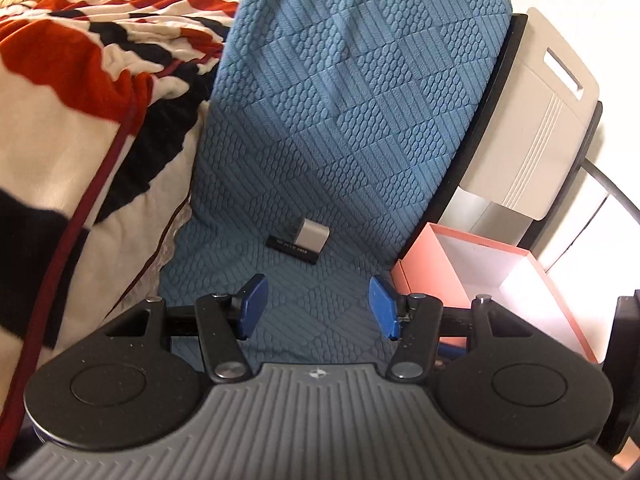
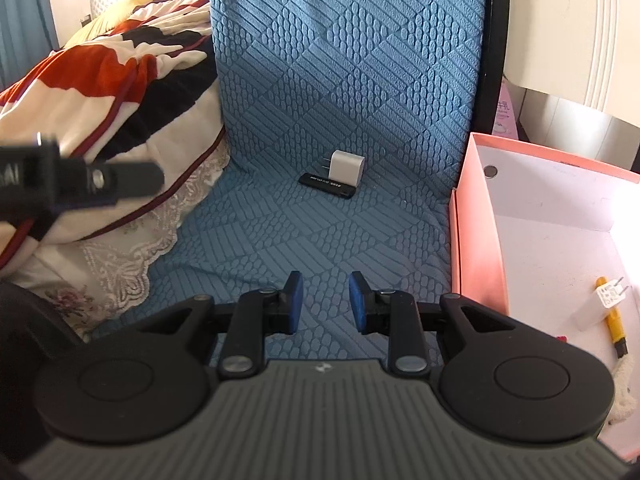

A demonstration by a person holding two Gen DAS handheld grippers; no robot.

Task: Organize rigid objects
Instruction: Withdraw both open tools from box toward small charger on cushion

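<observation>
White charger [image 2: 349, 167] touching black stick [image 2: 328, 182] on blue cover, prongs left.

The black stick [image 2: 328, 185] lying on the blue cover carries a line of pale print along its side, but the letters are too small and blurred to read in either view. The white charger [image 2: 609, 297] inside the pink box [image 2: 476, 240] has a small printed label, also not readable. A small round emblem [image 1: 315, 374] stands on the grey gripper body, without letters.
</observation>
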